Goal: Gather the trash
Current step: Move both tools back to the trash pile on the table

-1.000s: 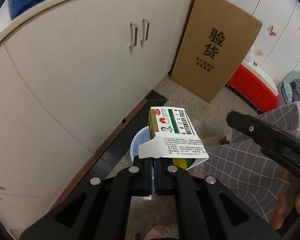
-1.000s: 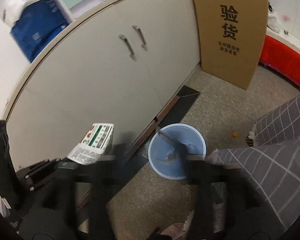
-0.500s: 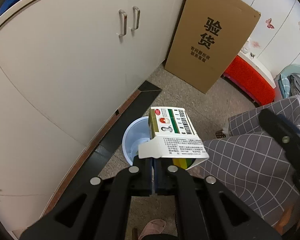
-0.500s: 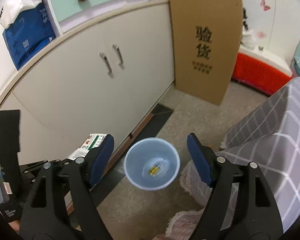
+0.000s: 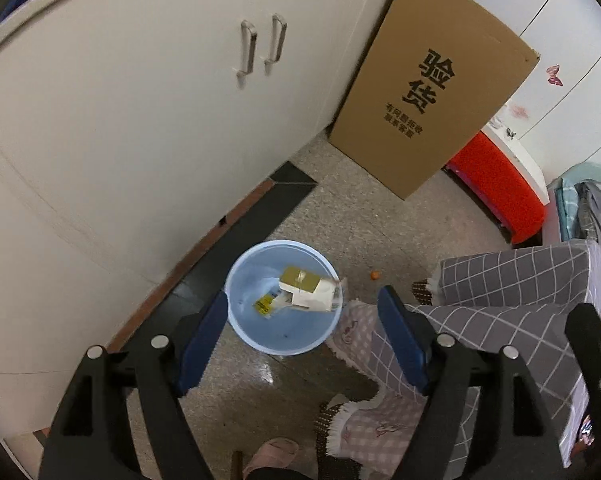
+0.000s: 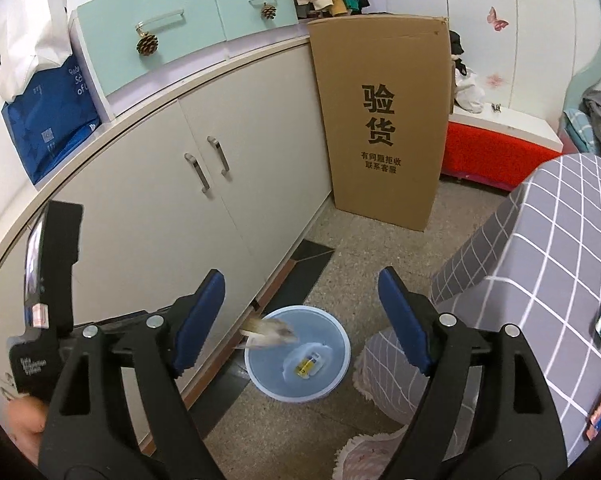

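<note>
A light blue bin [image 5: 284, 300] stands on the floor beside the cabinet; it also shows in the right wrist view [image 6: 300, 356]. A white and gold medicine box [image 5: 306, 288] is in the bin's mouth; in the right wrist view it is a blurred shape [image 6: 266, 332] above the bin's left rim. A small yellow wrapper [image 5: 265, 303] lies on the bin's bottom. My left gripper [image 5: 302, 342] is open and empty above the bin. My right gripper [image 6: 302, 320] is open and empty, higher up and further back.
White cabinet doors [image 5: 140, 100] run along the left. A tall cardboard box [image 5: 428, 92] leans behind the bin. A checked grey cloth [image 5: 512, 308] and a fringed mat [image 5: 364, 412] lie to the right. A red bench [image 5: 496, 184] stands at the back right.
My left gripper has opened and let go of the medicine box, which has dropped into the bin. The right gripper has risen and pulled back.
</note>
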Motion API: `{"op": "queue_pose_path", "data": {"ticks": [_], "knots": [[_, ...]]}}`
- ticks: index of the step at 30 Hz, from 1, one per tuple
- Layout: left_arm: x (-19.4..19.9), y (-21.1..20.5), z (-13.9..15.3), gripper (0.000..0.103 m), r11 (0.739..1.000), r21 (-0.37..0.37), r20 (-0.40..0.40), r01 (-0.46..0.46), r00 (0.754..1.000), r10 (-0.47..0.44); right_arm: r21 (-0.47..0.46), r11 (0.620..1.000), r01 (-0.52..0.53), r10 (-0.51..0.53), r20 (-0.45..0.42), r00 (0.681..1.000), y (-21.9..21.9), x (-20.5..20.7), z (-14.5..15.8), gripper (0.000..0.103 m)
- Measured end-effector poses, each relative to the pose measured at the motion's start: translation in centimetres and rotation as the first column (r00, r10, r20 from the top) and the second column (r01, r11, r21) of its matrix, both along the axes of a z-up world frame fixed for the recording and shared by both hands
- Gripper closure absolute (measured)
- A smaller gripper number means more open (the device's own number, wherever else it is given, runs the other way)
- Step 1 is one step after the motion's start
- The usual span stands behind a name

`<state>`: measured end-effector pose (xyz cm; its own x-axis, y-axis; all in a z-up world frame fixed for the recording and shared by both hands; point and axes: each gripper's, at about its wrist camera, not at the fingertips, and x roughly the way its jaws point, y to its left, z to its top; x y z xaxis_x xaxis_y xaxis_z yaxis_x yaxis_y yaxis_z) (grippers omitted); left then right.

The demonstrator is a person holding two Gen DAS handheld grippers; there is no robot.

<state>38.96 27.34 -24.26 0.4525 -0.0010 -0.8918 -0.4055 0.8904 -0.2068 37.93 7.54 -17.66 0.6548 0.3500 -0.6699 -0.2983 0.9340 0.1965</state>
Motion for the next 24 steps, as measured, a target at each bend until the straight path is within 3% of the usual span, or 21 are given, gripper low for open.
{"op": "queue_pose_path", "data": {"ticks": [3,12,18,24], "knots": [[-1.8,-0.8,1.1,0.028,1.0,-0.009,0.027,0.012,1.0,-0.012,0.012,1.0,0.011,-0.011,0.0,1.0,-0.7,-0.6,0.5,0.025],[-6.7,-4.1,6.6,0.027,0.997,0.078,0.13,0.02,0.991,-0.03,0.069,0.997,0.041,-0.042,0.021,0.999,-3.9,-4.2,3.4,0.024],[-9.0,-8.3,10.0,0.027,0.99,0.122,0.183,0.075,0.978,-0.097,0.106,0.99,0.09,-0.096,0.052,0.994,-8.5,-7.8,5.7,0.024],[-10.7,-14.7,12.0,0.027,0.972,0.138,0.215,0.191,0.952,-0.218,0.131,0.973,0.19,-0.202,0.083,0.976,-15.2,-11.4,7.2,0.023]]}}
